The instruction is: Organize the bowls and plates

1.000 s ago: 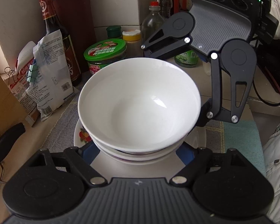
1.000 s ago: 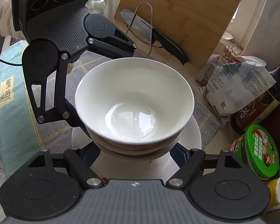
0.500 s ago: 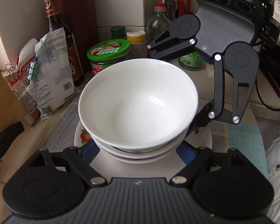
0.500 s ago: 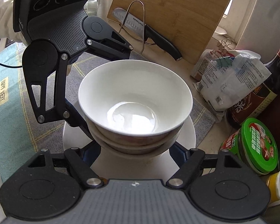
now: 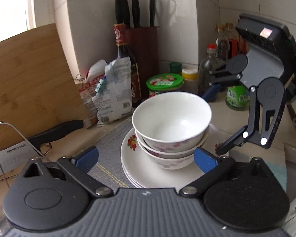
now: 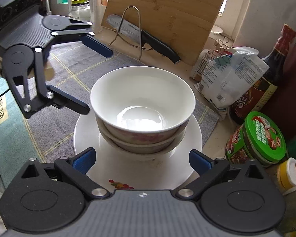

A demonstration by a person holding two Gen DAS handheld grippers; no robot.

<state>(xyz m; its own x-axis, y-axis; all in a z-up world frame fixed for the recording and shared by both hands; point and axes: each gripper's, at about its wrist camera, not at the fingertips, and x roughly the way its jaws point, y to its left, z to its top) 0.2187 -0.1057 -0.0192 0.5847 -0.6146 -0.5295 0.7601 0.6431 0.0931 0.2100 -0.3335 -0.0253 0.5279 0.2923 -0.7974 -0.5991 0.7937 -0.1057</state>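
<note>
We see three nested white ceramic bowls with pink flowers on what looks like a stack of white plates atop the grey checked mat | left gripper just opened, fingers spread, bowls untouched | right gripper just opened, fingers spread, clear of bowls

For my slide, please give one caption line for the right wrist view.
Both claws, left and right, open around stacked bowls on plates.

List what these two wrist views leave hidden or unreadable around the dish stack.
- Lower bowls: interiors hidden by the top bowl, both views.
- Plates: near edge cut off by the left gripper's body, left view; count unclear.
- Knife: part of the blade is behind the wire stand, right view.
</note>
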